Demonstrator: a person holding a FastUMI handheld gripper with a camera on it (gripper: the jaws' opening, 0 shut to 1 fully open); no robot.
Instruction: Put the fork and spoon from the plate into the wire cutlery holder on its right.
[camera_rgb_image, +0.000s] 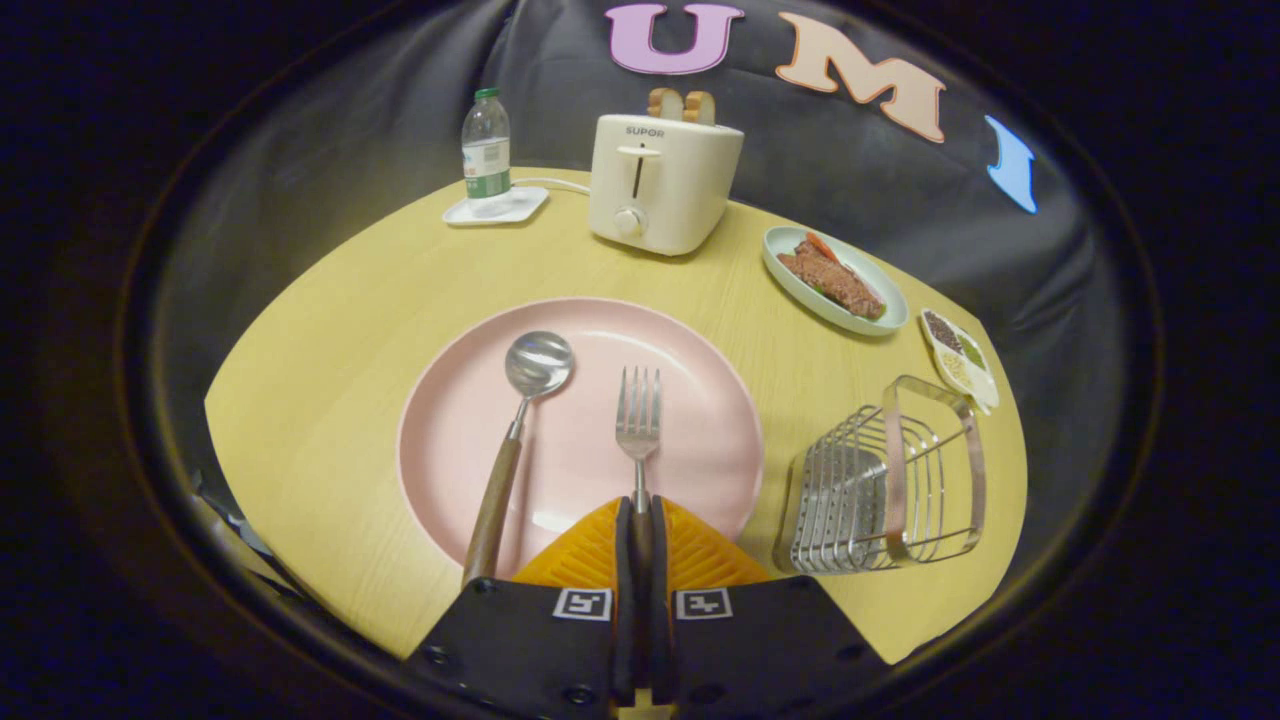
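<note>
Over the pink plate (470, 420), the gripper (640, 520) is clamping its nearly closed fingers on the fork (638, 425) handle, tines pointing ahead, while the spoon (520, 430) is lying just left and the wire holder (885, 480) is standing right of the plate.

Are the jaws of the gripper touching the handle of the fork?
Touching. In the gripper view, the gripper has both jaws closed against the fork handle, with no gap on either side; the tines lie ahead on the pink plate.
</note>
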